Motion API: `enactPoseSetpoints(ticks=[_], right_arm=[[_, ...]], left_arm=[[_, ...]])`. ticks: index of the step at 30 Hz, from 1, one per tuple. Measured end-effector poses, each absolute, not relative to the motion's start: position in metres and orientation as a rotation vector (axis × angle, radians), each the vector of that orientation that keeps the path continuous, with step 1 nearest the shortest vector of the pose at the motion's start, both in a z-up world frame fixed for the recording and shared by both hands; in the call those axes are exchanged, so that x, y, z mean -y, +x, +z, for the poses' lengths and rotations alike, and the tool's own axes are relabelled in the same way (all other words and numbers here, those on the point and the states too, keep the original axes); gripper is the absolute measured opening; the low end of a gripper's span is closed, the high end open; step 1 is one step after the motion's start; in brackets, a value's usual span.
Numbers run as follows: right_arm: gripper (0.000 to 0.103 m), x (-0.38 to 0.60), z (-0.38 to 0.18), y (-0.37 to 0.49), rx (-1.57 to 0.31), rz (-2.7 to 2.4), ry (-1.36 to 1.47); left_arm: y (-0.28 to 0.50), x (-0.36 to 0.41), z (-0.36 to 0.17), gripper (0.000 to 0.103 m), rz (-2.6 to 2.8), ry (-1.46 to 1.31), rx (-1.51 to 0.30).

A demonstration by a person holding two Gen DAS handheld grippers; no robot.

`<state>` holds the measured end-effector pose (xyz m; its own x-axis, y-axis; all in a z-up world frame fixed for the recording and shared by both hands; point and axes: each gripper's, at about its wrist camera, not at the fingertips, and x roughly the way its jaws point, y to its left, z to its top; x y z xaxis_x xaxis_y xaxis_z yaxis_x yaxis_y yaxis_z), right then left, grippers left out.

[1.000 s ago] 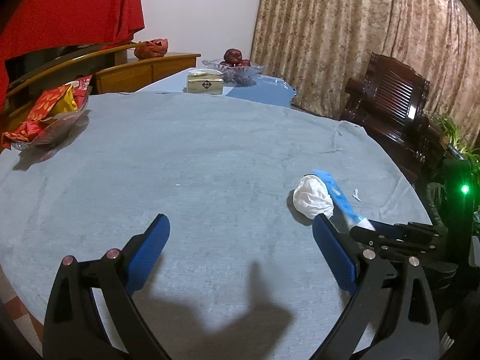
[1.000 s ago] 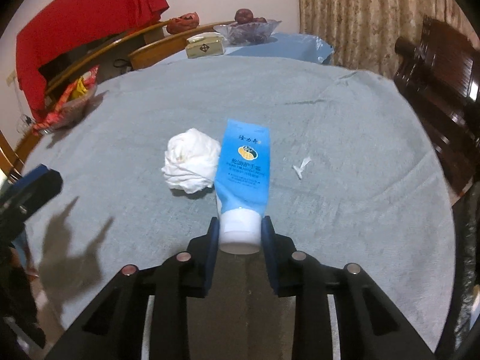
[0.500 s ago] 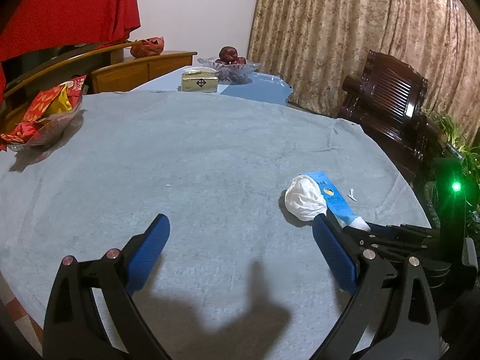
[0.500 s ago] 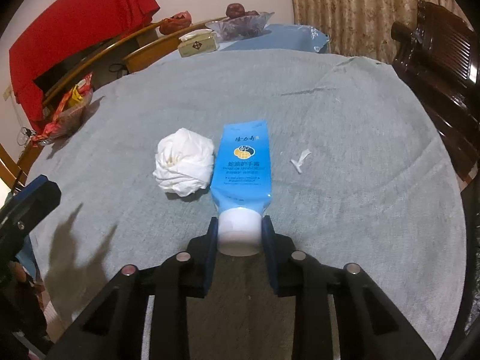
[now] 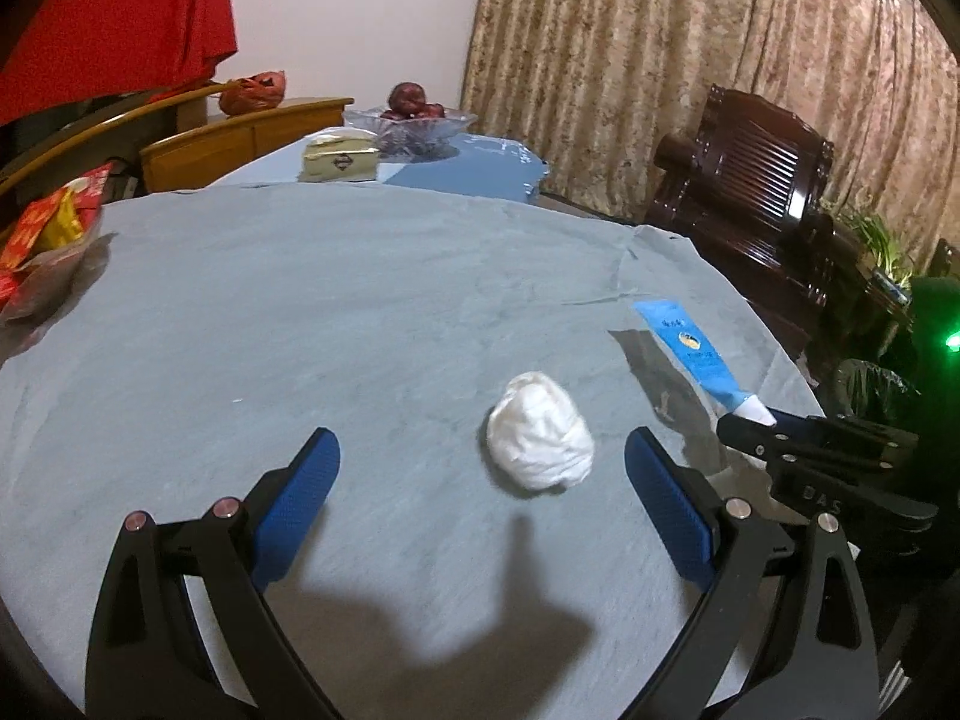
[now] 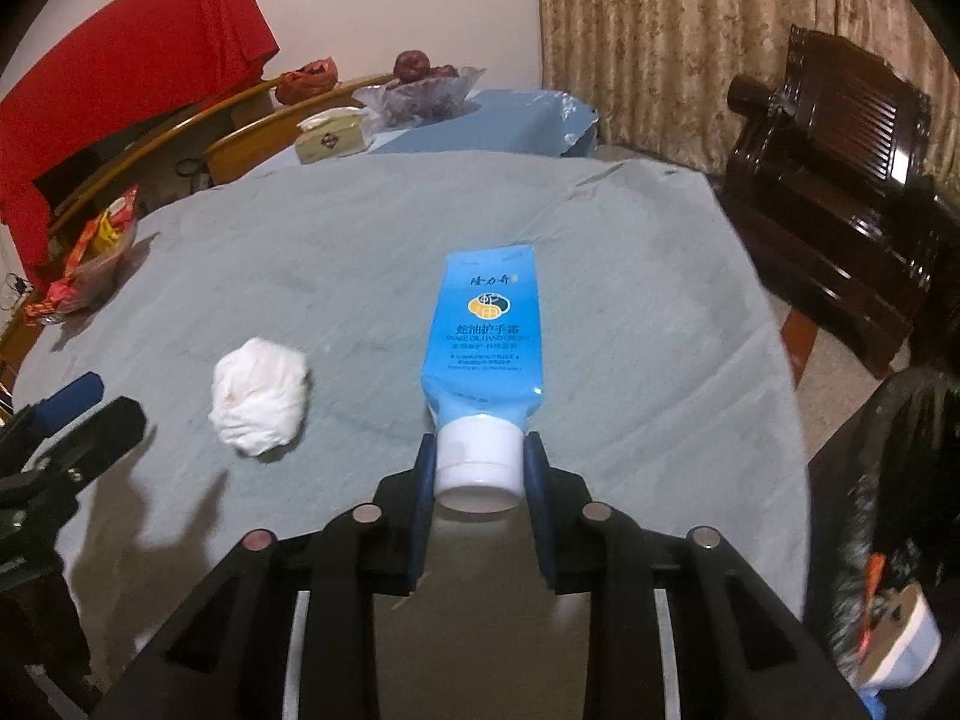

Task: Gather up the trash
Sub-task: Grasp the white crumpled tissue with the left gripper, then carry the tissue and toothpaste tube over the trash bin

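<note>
My right gripper (image 6: 478, 471) is shut on the white cap of a blue hand cream tube (image 6: 485, 336) and holds it above the grey round table (image 6: 360, 240); the tube points away from me. The tube also shows in the left wrist view (image 5: 690, 351), lifted with its shadow on the cloth. A crumpled white tissue ball (image 5: 539, 432) lies on the table between my left gripper's open fingers and a little ahead of them. My left gripper (image 5: 480, 480) is open and empty. The tissue also shows in the right wrist view (image 6: 259, 396), left of the tube.
A bag of red snack packets (image 5: 42, 240) sits at the table's left edge. A tissue box (image 5: 340, 161) and a glass fruit bowl (image 5: 411, 120) stand on a blue table behind. A dark wooden chair (image 5: 750, 180) stands at the right.
My right gripper has lifted the tube off the table and moved it right, away from the tissue. My left gripper has moved right and closer, so the tissue now sits between its fingers.
</note>
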<state>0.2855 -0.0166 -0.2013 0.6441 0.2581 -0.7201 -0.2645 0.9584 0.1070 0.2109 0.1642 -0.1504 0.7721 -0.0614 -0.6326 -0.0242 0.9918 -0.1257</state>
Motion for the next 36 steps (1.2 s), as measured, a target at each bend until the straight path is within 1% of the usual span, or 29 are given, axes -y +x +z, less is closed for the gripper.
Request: enactPoseSetpoints(ticks=[4,7,12,14,15,16,17,20,23,36], right_arm=[[0.028,0.026,-0.201,0.292,-0.816,0.286,-0.007],[0.028,0.032,-0.201,0.296,-0.815,0.279,-0.001],[0.028,0.039,-0.198,0.299,-0.803,0.277,0.005],[0.028,0.041,-0.197,0.299,-0.801,0.279,0.008],[0.028,0.042,-0.196,0.299,-0.799,0.280,0.011],[0.028,0.043,-0.195,0.298,-0.798,0.282,0.013],[0.028,0.043,-0.195,0.297,-0.796,0.284,0.016],[0.028,0.045,-0.190,0.294,-0.787,0.287,0.021],[0.028,0.047,-0.184,0.289,-0.777,0.292,0.027],[0.028,0.064,-0.145,0.257,-0.718,0.313,0.038]], left_arm=[[0.230,-0.156,-0.160,0.092,-0.027,-0.134,-0.712],[0.245,-0.149,-0.168,0.081,-0.037,-0.134,-0.736],[0.261,-0.140,-0.184,0.076,-0.044,-0.139,-0.796],[0.266,-0.137,-0.189,0.066,-0.053,-0.147,-0.826],[0.267,-0.136,-0.191,0.063,-0.054,-0.150,-0.837],[0.268,-0.135,-0.193,0.055,-0.055,-0.154,-0.848],[0.268,-0.135,-0.194,0.044,-0.057,-0.157,-0.853],[0.266,-0.134,-0.192,0.035,-0.066,-0.168,-0.855],[0.259,-0.132,-0.184,0.033,-0.062,-0.165,-0.833],[0.218,-0.111,-0.124,0.033,-0.043,-0.129,-0.742]])
